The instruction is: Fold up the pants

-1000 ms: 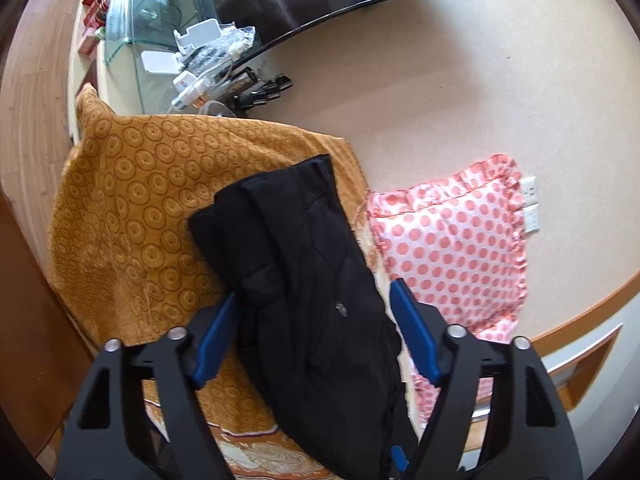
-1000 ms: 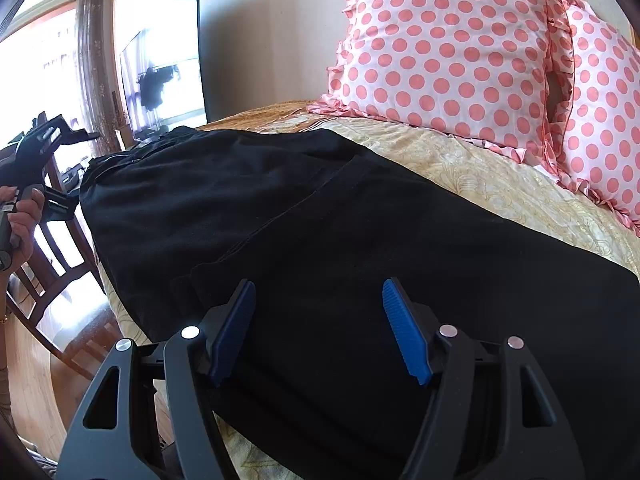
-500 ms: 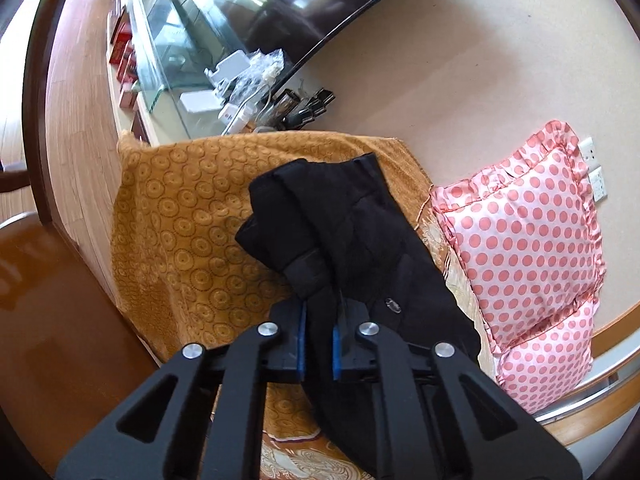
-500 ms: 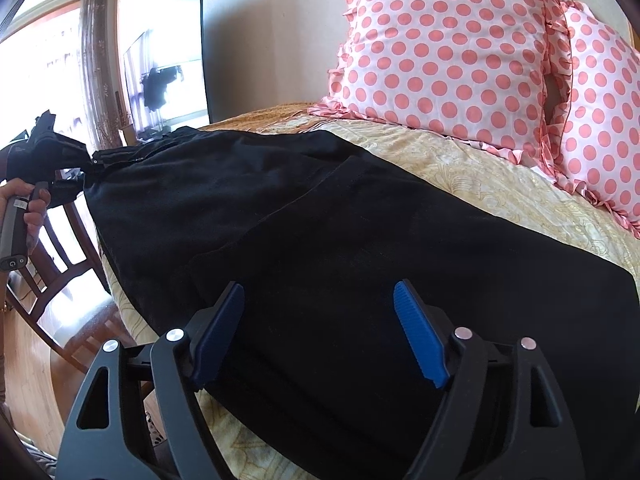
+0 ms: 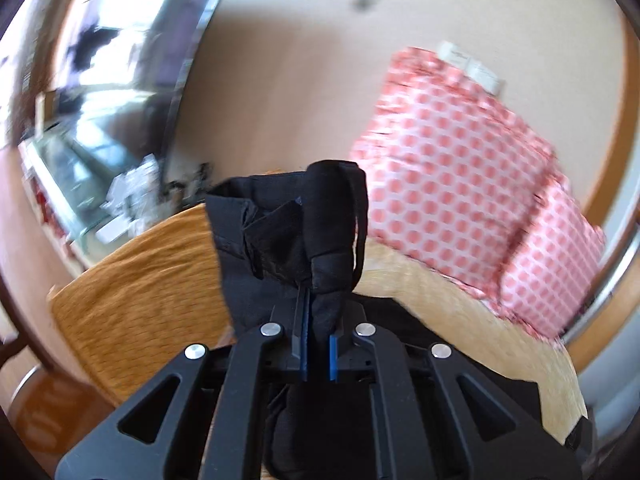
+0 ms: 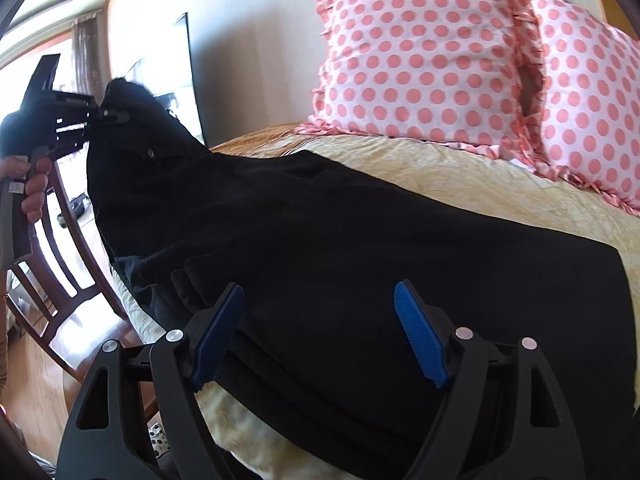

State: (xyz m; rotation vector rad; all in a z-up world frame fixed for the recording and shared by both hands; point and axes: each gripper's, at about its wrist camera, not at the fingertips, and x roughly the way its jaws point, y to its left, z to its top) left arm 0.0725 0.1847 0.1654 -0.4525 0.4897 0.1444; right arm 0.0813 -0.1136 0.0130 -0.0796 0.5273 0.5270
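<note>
Black pants [image 6: 340,240] lie across the bed. My left gripper [image 5: 318,320] is shut on the waistband end of the pants [image 5: 320,232] and holds it lifted above the bed; it also shows in the right wrist view [image 6: 100,114] at the far left. My right gripper [image 6: 316,320] is open, its blue pads on either side of the folded near edge of the pants, low over the cloth.
Two pink polka-dot pillows [image 6: 420,52] lean on the wall at the head of the bed. An orange patterned bedspread [image 5: 140,288] covers the bed. A wooden chair [image 6: 52,280] stands at the bed's left side. A TV [image 5: 160,40] and a glass shelf are beyond.
My left gripper closed on the waistband end and lifted it up off the bed. My right gripper stayed open over the near edge of the pants and opened slightly wider.
</note>
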